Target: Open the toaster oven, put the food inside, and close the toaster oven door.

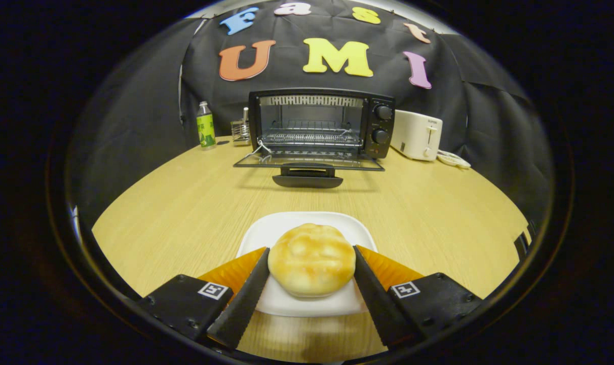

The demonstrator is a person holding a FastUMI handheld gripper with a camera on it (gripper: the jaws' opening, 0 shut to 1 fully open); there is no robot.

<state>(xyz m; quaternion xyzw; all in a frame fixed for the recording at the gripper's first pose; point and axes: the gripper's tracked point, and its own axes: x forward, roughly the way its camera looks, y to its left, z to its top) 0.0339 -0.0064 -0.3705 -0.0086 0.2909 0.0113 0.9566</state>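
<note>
gripper [312, 251] clamped on bun [312, 266] | plate [286, 228] under | oven [321, 124] door open

A round, golden-brown bun [312, 266] is seated on a white plate [286, 228] and is flanked on both sides by the gripper's [312, 253] fingers, which are seen to touch it. Well beyond the plate, a black toaster oven [321, 124] is found with its glass door [307, 162] lowered flat and a wire rack [311, 137] exposed inside.
</note>
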